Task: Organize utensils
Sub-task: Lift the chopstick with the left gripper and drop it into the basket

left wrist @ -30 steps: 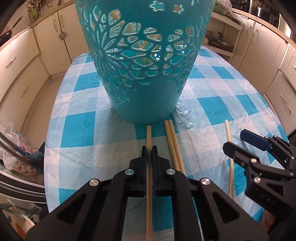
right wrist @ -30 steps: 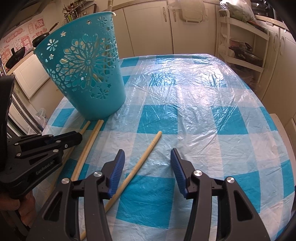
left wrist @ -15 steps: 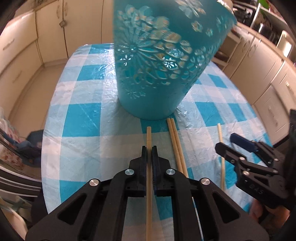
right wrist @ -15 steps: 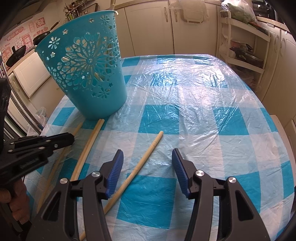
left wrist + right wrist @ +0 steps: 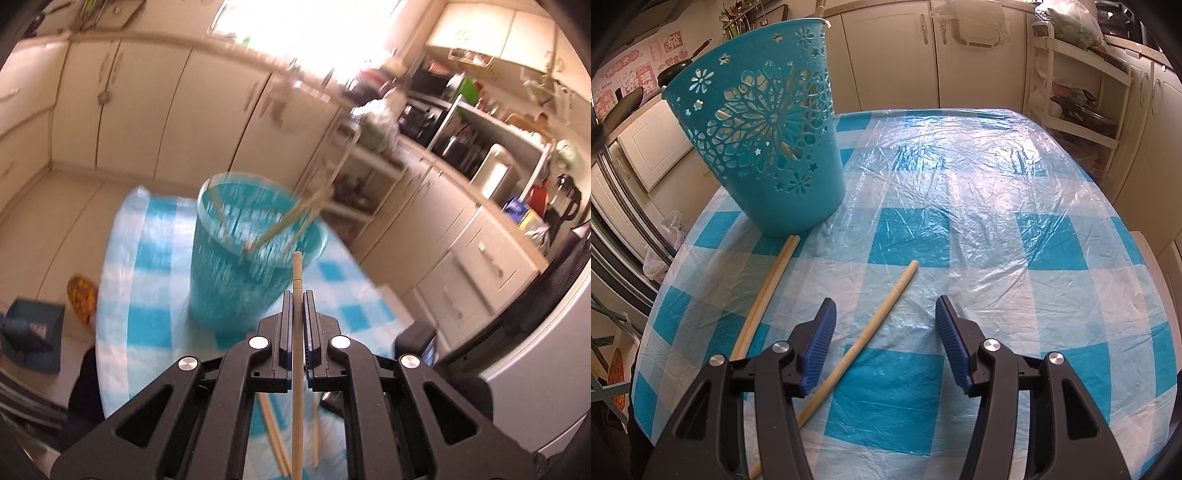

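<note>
My left gripper (image 5: 296,295) is shut on a long wooden chopstick (image 5: 297,354) and holds it high above the table, its tip near the rim of the teal cut-out basket (image 5: 236,273). The basket holds several chopsticks (image 5: 295,218); this view is blurred. In the right wrist view the basket (image 5: 764,147) stands at the table's far left. A pair of chopsticks (image 5: 768,288) lies in front of it. My right gripper (image 5: 884,325) is open and empty, low over a single chopstick (image 5: 871,328) lying between its fingers.
The table (image 5: 997,184) has a blue-and-white checked cloth under clear plastic. Cream kitchen cabinets (image 5: 894,55) surround it, with a shelf rack (image 5: 1078,92) at the back right. More chopsticks (image 5: 273,439) lie on the cloth below my left gripper.
My left gripper has lifted the chopstick off the table and risen above the basket's rim, now looking down into it. It has left the right wrist view. My right gripper has barely moved.
</note>
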{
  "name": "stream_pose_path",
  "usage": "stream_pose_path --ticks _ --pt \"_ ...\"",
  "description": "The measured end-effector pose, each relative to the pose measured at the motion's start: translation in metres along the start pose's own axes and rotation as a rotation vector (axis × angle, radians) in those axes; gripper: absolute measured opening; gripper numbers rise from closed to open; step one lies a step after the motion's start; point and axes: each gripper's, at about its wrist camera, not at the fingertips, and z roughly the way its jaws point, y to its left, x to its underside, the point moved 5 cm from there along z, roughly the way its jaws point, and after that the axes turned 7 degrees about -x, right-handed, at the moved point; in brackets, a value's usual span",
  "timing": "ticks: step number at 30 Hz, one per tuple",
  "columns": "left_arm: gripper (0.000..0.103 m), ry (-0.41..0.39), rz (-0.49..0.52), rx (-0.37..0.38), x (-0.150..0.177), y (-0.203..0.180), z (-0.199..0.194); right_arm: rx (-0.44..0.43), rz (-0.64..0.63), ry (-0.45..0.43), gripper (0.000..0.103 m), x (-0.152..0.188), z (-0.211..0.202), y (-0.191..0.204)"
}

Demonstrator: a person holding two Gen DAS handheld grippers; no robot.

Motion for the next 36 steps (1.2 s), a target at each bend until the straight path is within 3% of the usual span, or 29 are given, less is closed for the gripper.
stream_pose_path --ticks 2,9,16,22,33,36 --pt "0.005 -0.084 0.006 0.008 -0.028 -0.008 -0.007 0.0 -0.002 0.001 0.055 0.0 0.0 0.0" --pt "0.005 -0.309 -0.021 -0.072 -0.105 -0.018 0.001 -0.005 0.0 0.001 0.056 0.0 0.0 0.0" --pt "0.005 -0.474 -0.027 -0.193 -0.149 -0.022 0.027 -0.013 0.003 0.0 0.058 -0.001 0.0 -0.001" --pt "0.005 -0.479 -0.021 -0.254 -0.143 -0.015 0.051 -0.019 0.006 -0.001 0.059 -0.001 0.001 0.0" --pt "0.006 -0.345 0.101 -0.303 -0.099 -0.02 0.075 -0.02 0.005 -0.001 0.06 -0.001 0.002 0.0" --pt "0.015 -0.297 0.125 -0.321 -0.088 -0.017 0.076 -0.02 0.005 -0.001 0.06 -0.001 0.002 0.0"
